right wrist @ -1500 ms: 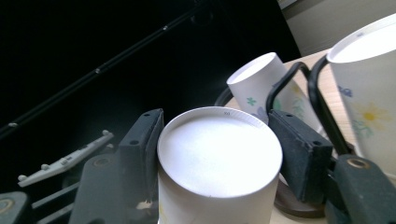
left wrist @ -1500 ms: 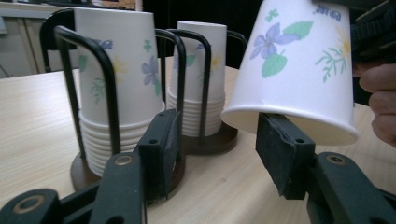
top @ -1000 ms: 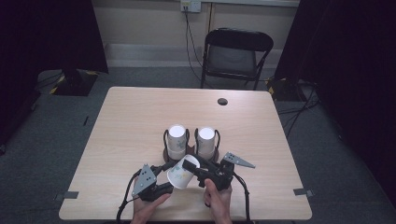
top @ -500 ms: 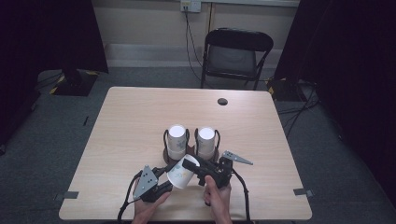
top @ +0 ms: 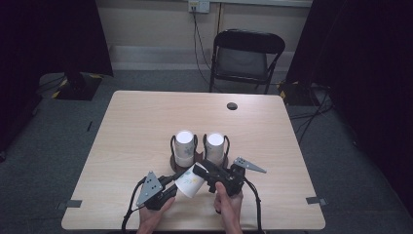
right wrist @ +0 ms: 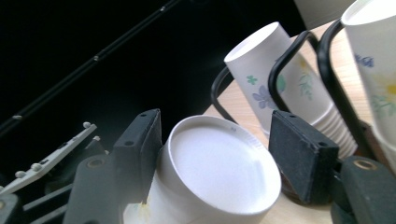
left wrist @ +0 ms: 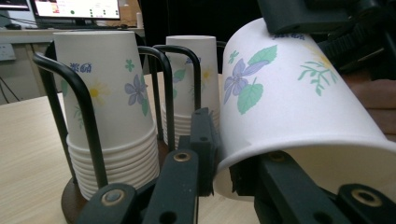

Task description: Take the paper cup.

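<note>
Your left gripper (top: 181, 176) has just been closing and its fingers now pinch the paper cup's (top: 189, 181) rim wall. Your right gripper (top: 203, 171) has just been opening; the cup's base sits between its fingers, the right one clearly off it.

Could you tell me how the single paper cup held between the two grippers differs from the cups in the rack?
The held white flowered paper cup lies tilted on its side, alone, off the table; the stacked cups in the black wire rack stand upside down, nested. Both share the same flower print.
</note>
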`<state>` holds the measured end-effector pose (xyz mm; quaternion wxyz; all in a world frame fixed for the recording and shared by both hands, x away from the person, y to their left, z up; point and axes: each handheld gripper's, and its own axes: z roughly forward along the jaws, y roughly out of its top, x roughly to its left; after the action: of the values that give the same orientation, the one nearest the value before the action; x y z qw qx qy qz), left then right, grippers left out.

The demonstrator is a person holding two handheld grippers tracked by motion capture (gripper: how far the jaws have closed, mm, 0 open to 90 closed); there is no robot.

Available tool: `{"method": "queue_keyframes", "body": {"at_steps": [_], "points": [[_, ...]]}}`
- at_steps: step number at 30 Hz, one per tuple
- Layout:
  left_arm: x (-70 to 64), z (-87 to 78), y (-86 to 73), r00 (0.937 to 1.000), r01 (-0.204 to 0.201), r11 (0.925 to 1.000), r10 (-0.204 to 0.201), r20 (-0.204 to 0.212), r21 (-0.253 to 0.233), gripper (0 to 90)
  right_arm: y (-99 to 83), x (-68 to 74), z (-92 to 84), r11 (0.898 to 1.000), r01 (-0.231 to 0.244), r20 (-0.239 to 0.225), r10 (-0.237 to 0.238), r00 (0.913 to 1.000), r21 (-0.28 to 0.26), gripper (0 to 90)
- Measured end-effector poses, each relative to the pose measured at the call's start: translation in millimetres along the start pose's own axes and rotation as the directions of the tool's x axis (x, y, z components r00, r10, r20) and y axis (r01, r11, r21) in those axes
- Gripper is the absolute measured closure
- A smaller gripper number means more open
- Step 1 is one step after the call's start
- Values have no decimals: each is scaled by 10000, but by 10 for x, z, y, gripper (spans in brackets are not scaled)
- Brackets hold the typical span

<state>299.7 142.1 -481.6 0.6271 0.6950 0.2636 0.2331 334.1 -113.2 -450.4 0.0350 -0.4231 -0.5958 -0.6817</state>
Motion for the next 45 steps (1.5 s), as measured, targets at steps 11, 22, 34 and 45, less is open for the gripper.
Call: {"method": "queue_keyframes", "body": {"at_steps": [11, 22, 34, 45], "points": [[-1, 24, -14, 9970, -218, 9983, 177, 755, 536, 859, 28, -16, -28, 9980, 582, 524, -595, 9969, 261, 326], [94, -11, 20, 9967, -42, 9975, -15, 816, 699, 858, 57, 11, -57, 9920, 1242, 491, -1252, 9909, 236, 347], [188, -17, 106, 9968, -180, 9922, 83, 792, 1233, 857, 64, 40, -174, 9784, 2068, 648, -2066, 9763, 40, 347], [263, -36, 161, 9961, 308, 9875, -430, 765, 1548, 855, 50, 46, -285, 9598, 2788, 1272, -2806, 9514, 318, 347]]}}
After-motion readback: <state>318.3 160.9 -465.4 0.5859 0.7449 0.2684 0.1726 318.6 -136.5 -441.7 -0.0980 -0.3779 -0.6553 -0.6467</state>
